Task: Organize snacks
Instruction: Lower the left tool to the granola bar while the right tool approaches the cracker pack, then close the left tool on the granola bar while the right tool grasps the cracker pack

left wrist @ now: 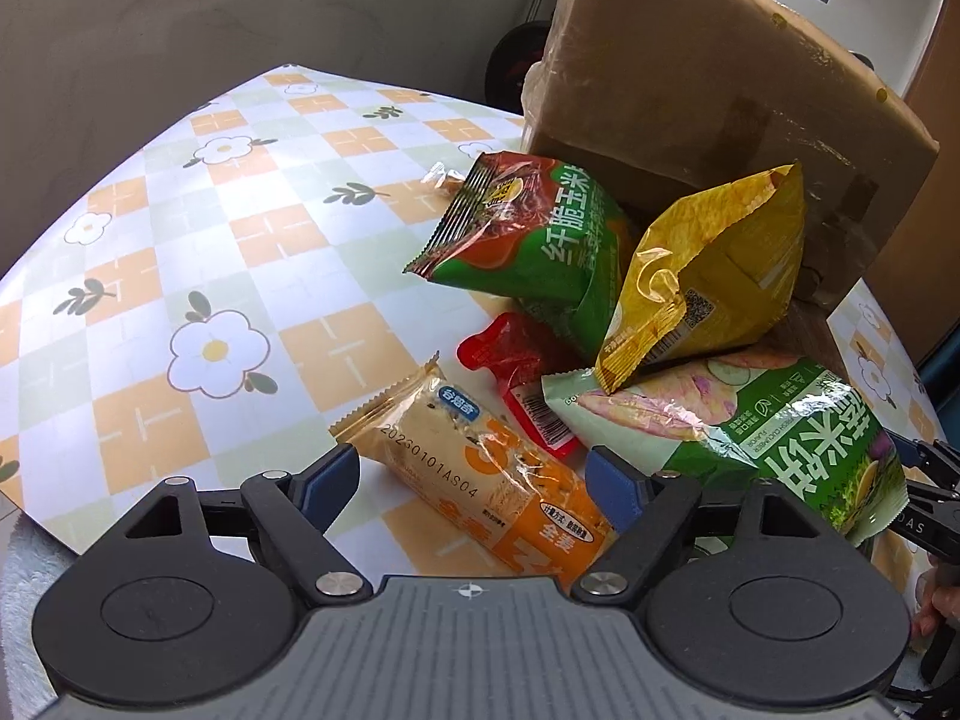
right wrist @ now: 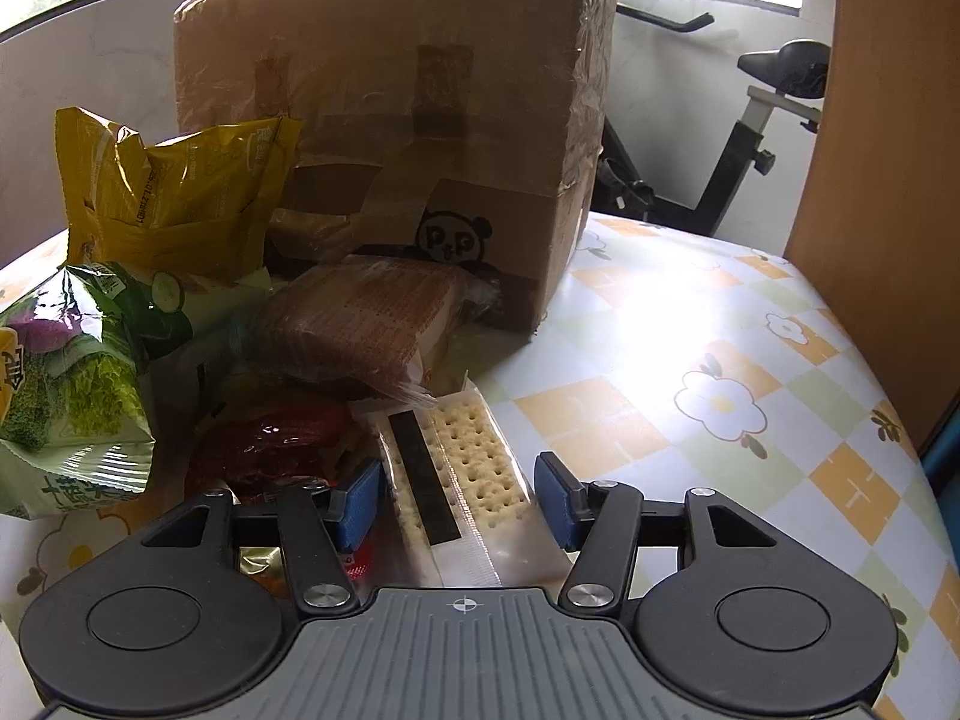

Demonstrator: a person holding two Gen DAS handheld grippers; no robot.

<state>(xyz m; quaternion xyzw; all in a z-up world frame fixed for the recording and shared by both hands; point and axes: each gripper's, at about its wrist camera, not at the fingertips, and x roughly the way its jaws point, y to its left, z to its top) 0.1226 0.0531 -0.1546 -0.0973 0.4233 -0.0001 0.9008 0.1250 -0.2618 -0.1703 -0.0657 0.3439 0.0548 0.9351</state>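
My left gripper [left wrist: 474, 480] is open over an orange cracker-bar packet [left wrist: 456, 462] that lies slanted on the table between its blue pads, which do not press on it. Beyond it lie a red pouch [left wrist: 516, 366], a red-and-green bag [left wrist: 540, 240], a yellow bag [left wrist: 708, 288] and a green rice-cracker bag [left wrist: 780, 432]. My right gripper [right wrist: 456, 501] is open astride a clear packet of pale crackers [right wrist: 474, 456], a pad at each edge of the wrapper. Left of it sit a dark red packet [right wrist: 270, 438] and a brown wafer pack [right wrist: 372, 324].
A taped cardboard box [right wrist: 420, 120] stands behind the snack pile. The table wears a flower-and-check cloth [left wrist: 210, 240] and is bare to the left in the left wrist view. An exercise bike [right wrist: 750, 138] and a wooden panel [right wrist: 888, 180] stand beyond the table's right edge.
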